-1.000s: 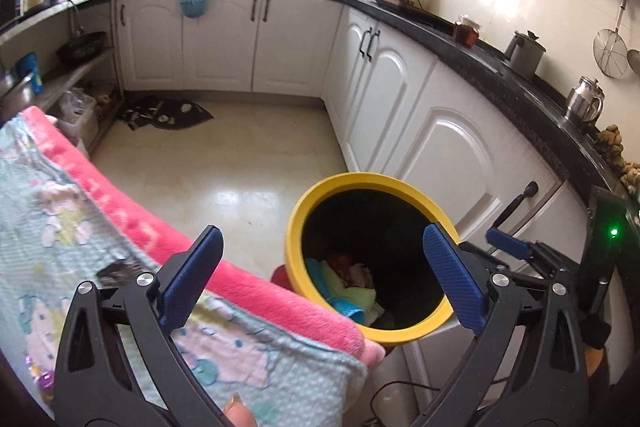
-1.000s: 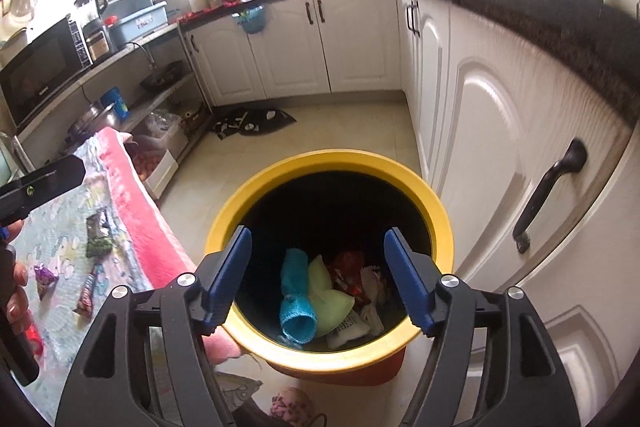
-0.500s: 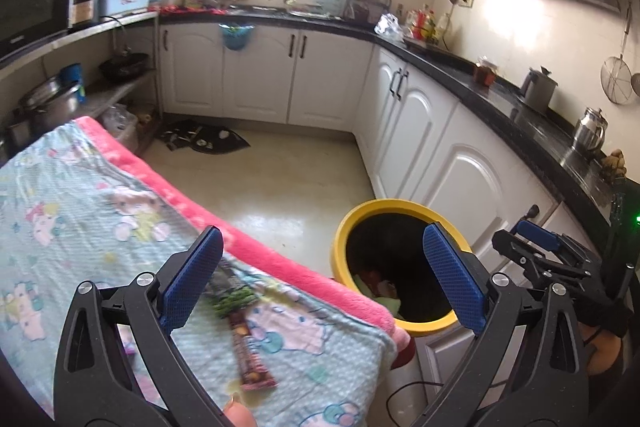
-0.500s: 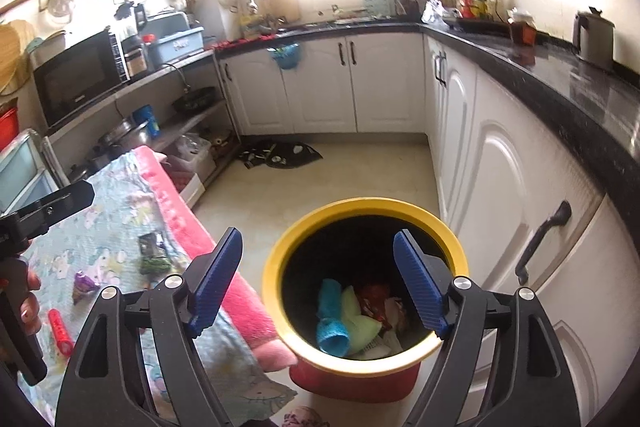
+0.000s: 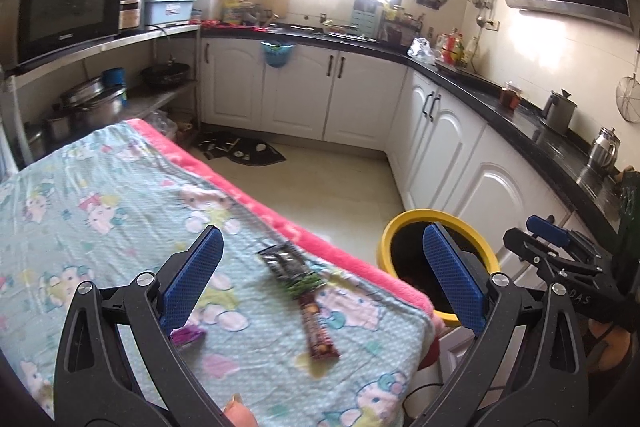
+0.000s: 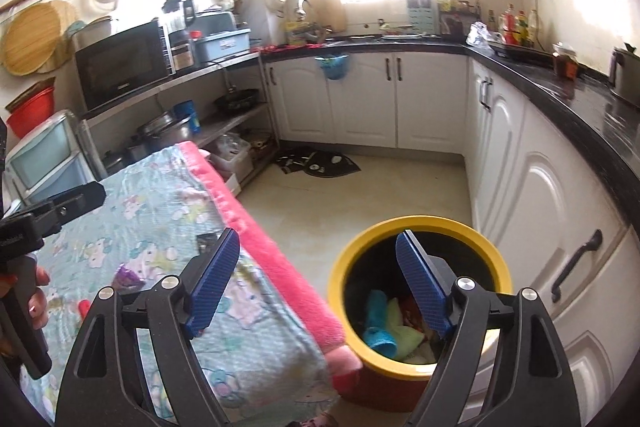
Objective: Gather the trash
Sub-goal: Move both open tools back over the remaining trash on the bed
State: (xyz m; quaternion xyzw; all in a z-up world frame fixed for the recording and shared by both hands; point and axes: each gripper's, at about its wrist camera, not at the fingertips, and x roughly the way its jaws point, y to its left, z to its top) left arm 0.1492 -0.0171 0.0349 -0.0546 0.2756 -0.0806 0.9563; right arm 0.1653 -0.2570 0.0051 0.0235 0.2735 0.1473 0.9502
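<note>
Sensibly, the wide-open, empty left gripper [image 5: 320, 279] should descend over the dark-and-green crinkled wrapper [image 5: 291, 265] lying on the pastel cartoon-print blanket [image 5: 100, 211], pinching its middle, while the equally open, empty right gripper [image 6: 318, 283] waits above the yellow-rimmed bin [image 6: 420, 223].

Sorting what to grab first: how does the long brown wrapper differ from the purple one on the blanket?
The brown wrapper is long, narrow and flat; the purple wrapper is short and crumpled. The brown one lies between the left gripper's jaws, the purple one partly behind a finger. Both rest on the blanket.
</note>
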